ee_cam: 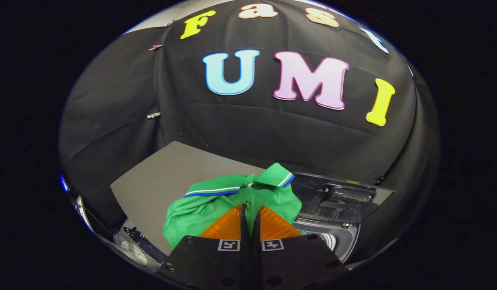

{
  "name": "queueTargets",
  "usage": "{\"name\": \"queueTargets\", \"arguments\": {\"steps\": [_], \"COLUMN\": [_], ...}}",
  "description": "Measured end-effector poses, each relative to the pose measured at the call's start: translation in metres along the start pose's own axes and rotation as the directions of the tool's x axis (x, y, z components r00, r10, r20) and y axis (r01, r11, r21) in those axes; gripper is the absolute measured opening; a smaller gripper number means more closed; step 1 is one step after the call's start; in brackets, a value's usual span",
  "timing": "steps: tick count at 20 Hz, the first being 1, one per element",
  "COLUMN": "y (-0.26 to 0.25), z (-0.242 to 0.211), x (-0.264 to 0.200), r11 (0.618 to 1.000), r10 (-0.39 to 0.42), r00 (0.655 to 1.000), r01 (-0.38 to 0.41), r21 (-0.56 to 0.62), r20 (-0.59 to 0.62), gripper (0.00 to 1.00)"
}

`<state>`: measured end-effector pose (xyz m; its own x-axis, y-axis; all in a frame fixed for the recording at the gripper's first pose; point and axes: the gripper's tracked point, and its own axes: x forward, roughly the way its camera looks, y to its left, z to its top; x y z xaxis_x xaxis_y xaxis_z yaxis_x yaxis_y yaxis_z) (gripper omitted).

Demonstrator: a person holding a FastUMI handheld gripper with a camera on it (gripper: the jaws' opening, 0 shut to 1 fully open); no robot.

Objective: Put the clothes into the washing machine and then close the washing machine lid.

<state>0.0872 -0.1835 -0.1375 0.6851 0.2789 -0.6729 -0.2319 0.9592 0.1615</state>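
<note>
green shirt (216, 205) pinched btwn fingers, gripper (250, 211) closed, prob over washer (337, 217)

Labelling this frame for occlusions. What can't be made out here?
- Gripper view: the fingers hide their pinch on the green shirt.
- Washing machine drum: covered by shirt and fingers, contents unknown.
- Raised lid: dark, glossy, detail unclear.
- Items on the floor beside the table: too small.

Close forward view along tool (250, 211)
</note>
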Motion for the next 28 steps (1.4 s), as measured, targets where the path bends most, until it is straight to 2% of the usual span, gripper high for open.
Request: {"name": "queueTargets", "arguments": {"steps": [2, 5, 10, 15, 18, 25, 28], "y": [-0.040, -0.095, -0.133, -0.177, -0.197, -0.230, -0.227], "z": [-0.003, -0.009, -0.054, -0.092, -0.111, -0.175, -0.197], "x": [-0.004, -0.005, 0.014, 0.039, 0.051, 0.094, 0.102], "r11": [0.999, 0.993, 0.996, 0.998, 0.998, 0.986, 0.988], "r10": [-0.033, -0.080, -0.015, -0.020, -0.039, -0.151, -0.154], "r00": [0.999, 0.996, 1.000, 0.997, 0.995, 0.974, 0.961], "r01": [0.033, 0.083, 0.015, 0.015, 0.035, 0.135, 0.154], "r21": [0.003, -0.085, -0.086, -0.069, -0.055, -0.099, -0.018], "r20": [0.001, 0.048, -0.004, -0.068, -0.088, -0.169, -0.229], "gripper": [0.05, 0.05, 0.05, 0.05, 0.05, 0.05, 0.05]}}
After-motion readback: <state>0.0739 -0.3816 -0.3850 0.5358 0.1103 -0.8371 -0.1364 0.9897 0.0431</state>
